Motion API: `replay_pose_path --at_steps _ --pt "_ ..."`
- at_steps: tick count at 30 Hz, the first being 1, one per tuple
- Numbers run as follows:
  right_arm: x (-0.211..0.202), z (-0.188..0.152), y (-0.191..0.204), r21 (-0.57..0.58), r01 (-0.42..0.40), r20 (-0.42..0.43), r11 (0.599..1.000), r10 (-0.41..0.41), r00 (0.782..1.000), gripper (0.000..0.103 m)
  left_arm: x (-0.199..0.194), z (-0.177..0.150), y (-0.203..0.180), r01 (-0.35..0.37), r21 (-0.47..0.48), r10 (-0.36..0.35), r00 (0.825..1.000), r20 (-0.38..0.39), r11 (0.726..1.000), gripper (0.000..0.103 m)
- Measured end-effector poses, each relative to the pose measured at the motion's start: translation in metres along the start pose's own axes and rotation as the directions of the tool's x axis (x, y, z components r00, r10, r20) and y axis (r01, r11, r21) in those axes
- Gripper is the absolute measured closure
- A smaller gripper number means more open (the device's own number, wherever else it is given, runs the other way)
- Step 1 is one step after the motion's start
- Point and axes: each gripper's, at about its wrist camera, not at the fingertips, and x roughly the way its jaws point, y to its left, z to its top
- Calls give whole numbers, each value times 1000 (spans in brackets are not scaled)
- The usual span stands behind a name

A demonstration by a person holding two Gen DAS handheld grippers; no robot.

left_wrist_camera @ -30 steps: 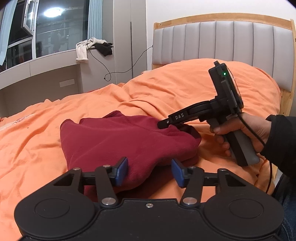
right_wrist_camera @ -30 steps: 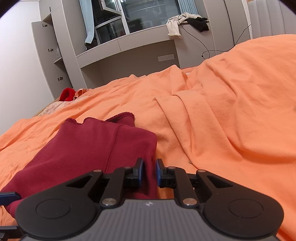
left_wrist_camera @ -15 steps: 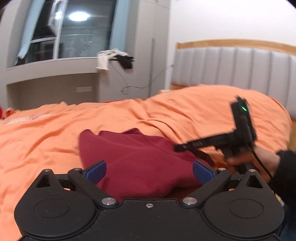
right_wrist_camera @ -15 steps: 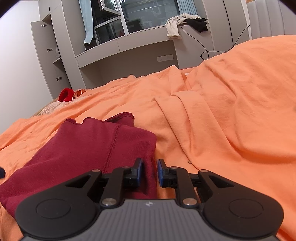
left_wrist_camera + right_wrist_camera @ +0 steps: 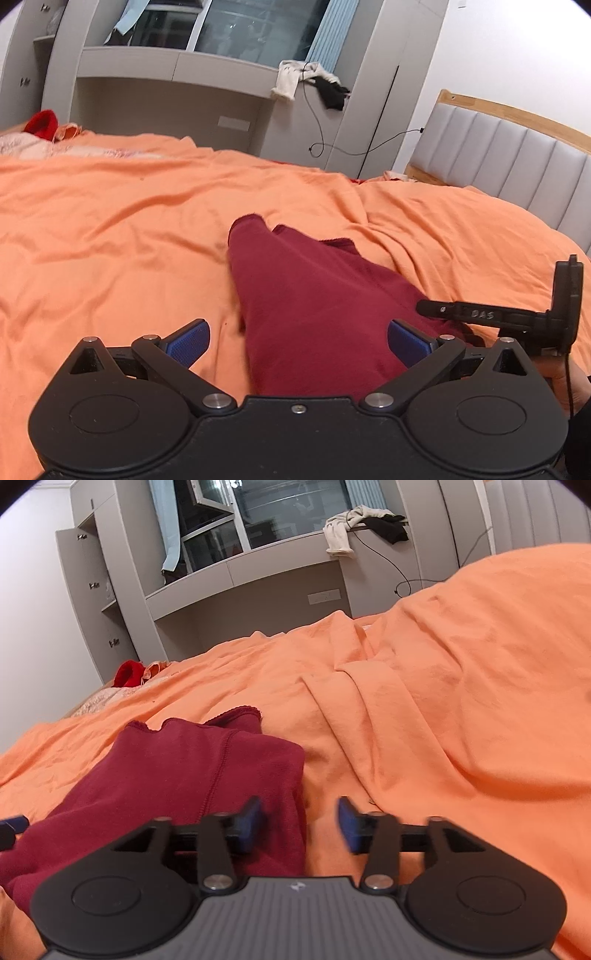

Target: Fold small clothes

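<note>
A dark red folded garment [image 5: 314, 302] lies on the orange bedcover [image 5: 110, 236]. My left gripper [image 5: 298, 341] is open wide, its blue pads on either side of the garment's near end, holding nothing. The right gripper's body [image 5: 517, 314] shows at the right of the left wrist view, beside the garment. In the right wrist view the garment [image 5: 166, 768] lies at the lower left. My right gripper [image 5: 300, 823] is open, with its left pad over the garment's right edge and its right pad over the bedcover [image 5: 443, 709].
A grey padded headboard [image 5: 509, 158] stands at the far right. Grey cabinets and a window ledge [image 5: 258, 576] with draped clothes [image 5: 343, 531] stand beyond the bed. A red item [image 5: 127, 672] and other fabric lie at the bed's far edge.
My right gripper has opened and let go of the garment's edge. My left gripper opened wide, swung left and now looks along the garment's length.
</note>
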Motion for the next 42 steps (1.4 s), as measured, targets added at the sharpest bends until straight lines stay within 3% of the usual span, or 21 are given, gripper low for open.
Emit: replay_pose_path --at_steps 5,8,11,18,33,42 --pt "-3 0 -9 86 -59 3 995 59 998 10 9 -4 4 -5 -26 4 999 -44 1000 1" --pt "-5 -1 -13 166 -132 12 977 132 991 3 15 -7 6 -12 -37 9 998 -67 999 1" --pt "-3 -3 -11 203 -168 -7 965 173 985 2 16 -8 8 -4 -56 0 997 -75 998 1" --pt "5 -10 0 172 -135 -56 976 147 988 1 21 -10 12 -2 -88 -7 995 -100 996 0" --pt "14 -18 3 157 -107 -68 982 119 991 0 24 -13 9 -12 -79 4 995 -101 997 0" --pt "17 -22 15 86 -59 -61 995 65 996 0 21 8 20 -21 -69 16 997 -70 997 0"
